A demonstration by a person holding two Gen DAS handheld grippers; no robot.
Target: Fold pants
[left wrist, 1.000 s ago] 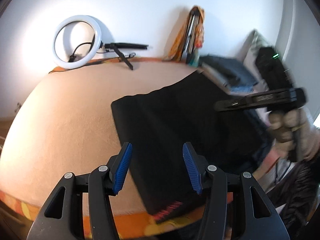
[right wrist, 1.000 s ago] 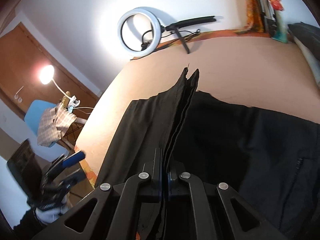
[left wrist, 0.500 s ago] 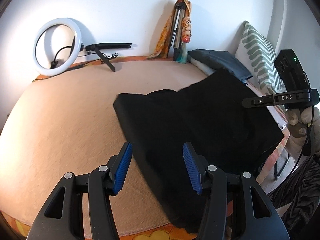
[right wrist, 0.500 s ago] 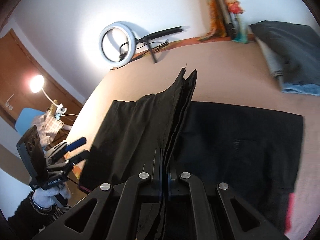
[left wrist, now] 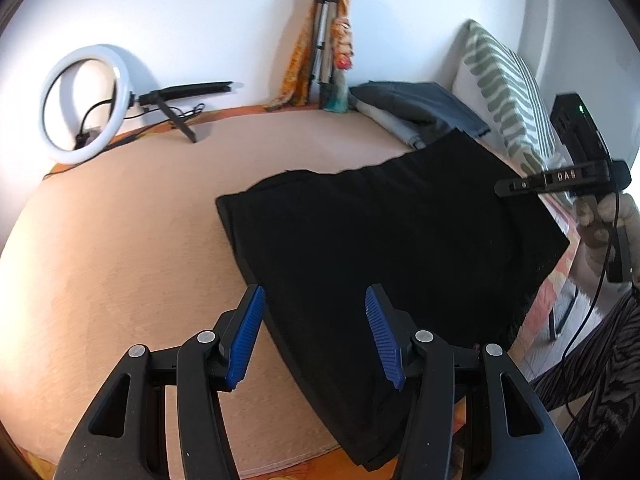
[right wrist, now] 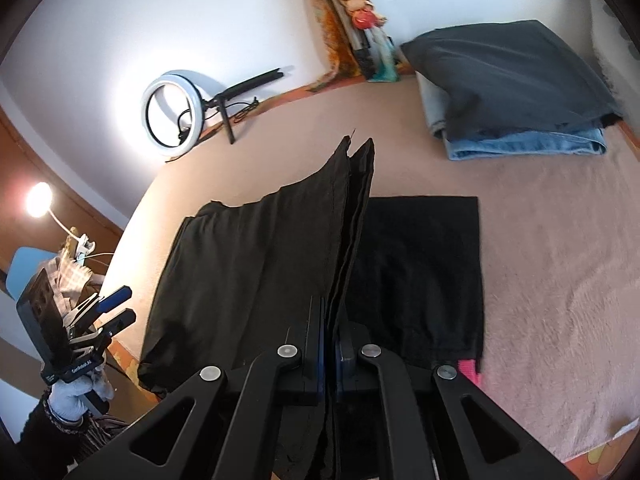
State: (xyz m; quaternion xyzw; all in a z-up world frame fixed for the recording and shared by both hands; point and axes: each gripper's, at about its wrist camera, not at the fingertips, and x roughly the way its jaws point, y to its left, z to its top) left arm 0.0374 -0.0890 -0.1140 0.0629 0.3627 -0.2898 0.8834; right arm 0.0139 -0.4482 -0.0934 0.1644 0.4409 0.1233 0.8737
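1. Lying across the bed (left wrist: 120,264), toward its near edge and right-hand side: black pants (left wrist: 384,232), partly folded, one end draping over the near edge.
2. Pinching a stacked edge of the pants (right wrist: 256,264): right gripper (right wrist: 329,344), jaws pressed together on several layers of cloth, lifting them into an upright ridge above the flat part still lying on the bed (right wrist: 560,264).
3. Hovering over the near edge of the bed, close to the pants' left border: left gripper (left wrist: 316,336), jaws spread wide, blue pads bare, touching nothing.
4. Behaving as soft, limp cloth: sagging between the pinch and the bed, hanging in folds, holding no shape of its own. Judging it light, though several layers stacked together are adding some drag.
5. Looking matte and not slippery; a thick stack could still be sliding out of a pinch layer by layer, so biting deep past the hem seems safer than nipping the very edge.
6. Seeming best taken at corners or along a folded edge, both grippers well apart, keeping the span taut while laying it over.
7. Sitting near the far right corner of the bed, well apart from the pants: folded clothes (right wrist: 516,92); standing at the far left edge, a ring light (left wrist: 84,104).
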